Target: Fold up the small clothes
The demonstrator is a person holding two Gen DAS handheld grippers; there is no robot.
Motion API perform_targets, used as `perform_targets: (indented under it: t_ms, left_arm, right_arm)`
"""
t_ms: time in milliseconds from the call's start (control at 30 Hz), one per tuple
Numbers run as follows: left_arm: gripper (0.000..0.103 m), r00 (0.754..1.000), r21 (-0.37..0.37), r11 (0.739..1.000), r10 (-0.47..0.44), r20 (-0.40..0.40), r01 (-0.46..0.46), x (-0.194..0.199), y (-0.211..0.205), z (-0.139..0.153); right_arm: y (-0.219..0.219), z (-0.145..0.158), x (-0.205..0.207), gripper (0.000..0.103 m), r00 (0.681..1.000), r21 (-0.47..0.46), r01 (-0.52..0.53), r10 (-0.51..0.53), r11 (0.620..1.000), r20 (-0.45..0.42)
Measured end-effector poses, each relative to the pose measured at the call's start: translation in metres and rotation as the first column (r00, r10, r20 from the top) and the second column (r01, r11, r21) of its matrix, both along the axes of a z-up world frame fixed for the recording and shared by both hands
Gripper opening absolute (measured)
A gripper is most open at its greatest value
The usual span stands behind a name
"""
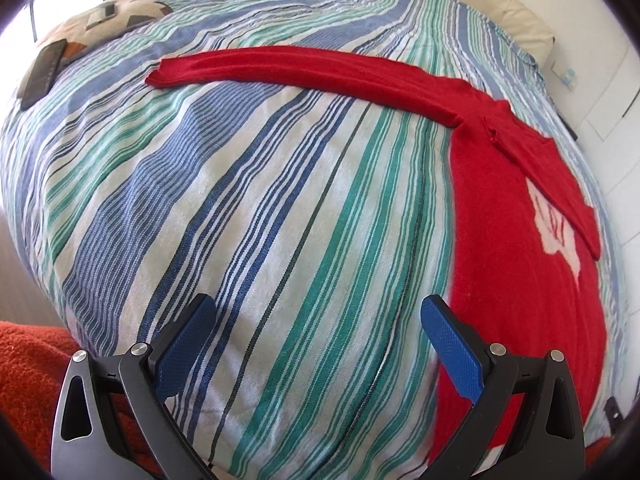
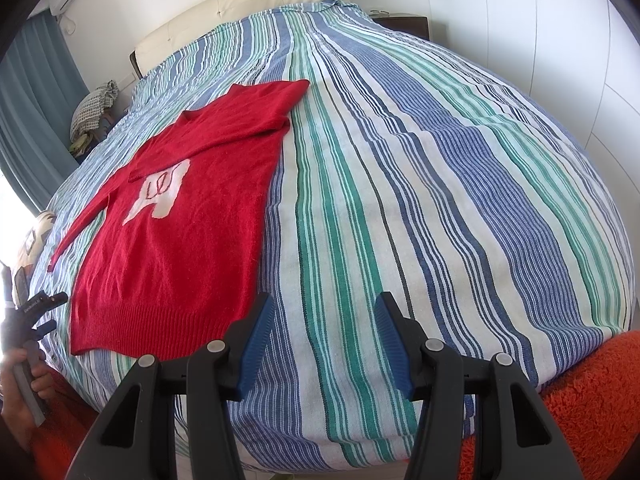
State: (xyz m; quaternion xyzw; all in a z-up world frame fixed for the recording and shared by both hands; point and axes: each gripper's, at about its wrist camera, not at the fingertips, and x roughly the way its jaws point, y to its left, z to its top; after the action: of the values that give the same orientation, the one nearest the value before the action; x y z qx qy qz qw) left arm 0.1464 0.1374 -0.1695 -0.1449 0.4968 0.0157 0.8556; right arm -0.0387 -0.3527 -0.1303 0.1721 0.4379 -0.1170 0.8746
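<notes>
A small red sweater (image 2: 180, 248) with a white motif lies flat on the striped bedspread (image 2: 420, 200). One sleeve is folded across its chest; the other sleeve (image 1: 304, 72) stretches out straight to the side. In the left wrist view the sweater body (image 1: 516, 280) lies at the right. My left gripper (image 1: 318, 312) is open and empty, hovering over bare bedspread just left of the sweater's hem edge. My right gripper (image 2: 324, 308) is open and empty, just right of the sweater's hem corner. The left gripper also shows in the right wrist view (image 2: 40, 312), held by a hand.
A patterned cushion (image 1: 104, 24) and a dark phone-like slab (image 1: 42, 72) lie at the far left of the bed. A cream headboard (image 2: 240, 8) stands behind. An orange fuzzy blanket (image 2: 580, 400) lies at the bed's near edge. A nightstand (image 2: 404, 24) stands by the wall.
</notes>
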Motion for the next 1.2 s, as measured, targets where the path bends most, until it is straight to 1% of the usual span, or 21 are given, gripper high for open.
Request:
perform_targets:
  t_ms: [67, 133, 200, 333, 467, 633, 1000, 1200]
  left_arm:
    - [0.102, 0.999, -0.043, 0.999, 0.012, 0.035, -0.010, 0.003, 0.012, 0.013]
    - [0.102, 0.997, -0.079, 0.996, 0.049, 0.065, -0.044, 0.009, 0.030, 0.025]
    - [0.102, 0.993, -0.103, 0.992, 0.086, 0.078, -0.078, 0.017, 0.047, 0.033]
    - [0.102, 0.992, -0.082, 0.992, 0.103, 0.070, -0.098, 0.033, 0.069, 0.038]
    - [0.102, 0.994, -0.079, 0.992, 0.101, 0.044, -0.097, 0.044, 0.083, 0.034]
    - [0.102, 0.990, -0.098, 0.986, 0.139, 0.009, -0.138, 0.051, 0.100, 0.026]
    - [0.102, 0.987, -0.099, 0.982, 0.158, -0.044, -0.161, 0.051, 0.108, 0.012]
    - [0.102, 0.986, -0.099, 0.981, 0.160, -0.053, -0.164, 0.055, 0.110, 0.009]
  right_arm:
    - [0.000, 0.000, 0.000, 0.052, 1.000, -0.001, 0.001, -0.001, 1.000, 0.001]
    - [0.000, 0.000, 0.000, 0.052, 1.000, 0.000, -0.001, 0.001, 1.000, -0.001]
    - [0.000, -0.001, 0.001, 0.052, 1.000, 0.003, -0.001, 0.001, 1.000, -0.002]
    - [0.000, -0.002, 0.003, 0.052, 1.000, 0.004, -0.003, 0.003, 1.000, 0.001]
    - [0.004, -0.004, 0.005, 0.052, 1.000, -0.002, -0.012, 0.012, 1.000, -0.005]
    - [0.005, -0.005, 0.006, 0.052, 1.000, -0.004, -0.011, 0.011, 1.000, -0.005]
    - [0.006, -0.007, 0.007, 0.052, 1.000, -0.006, -0.018, 0.018, 1.000, -0.008]
    - [0.006, -0.008, 0.008, 0.052, 1.000, -0.005, -0.019, 0.019, 1.000, -0.010]
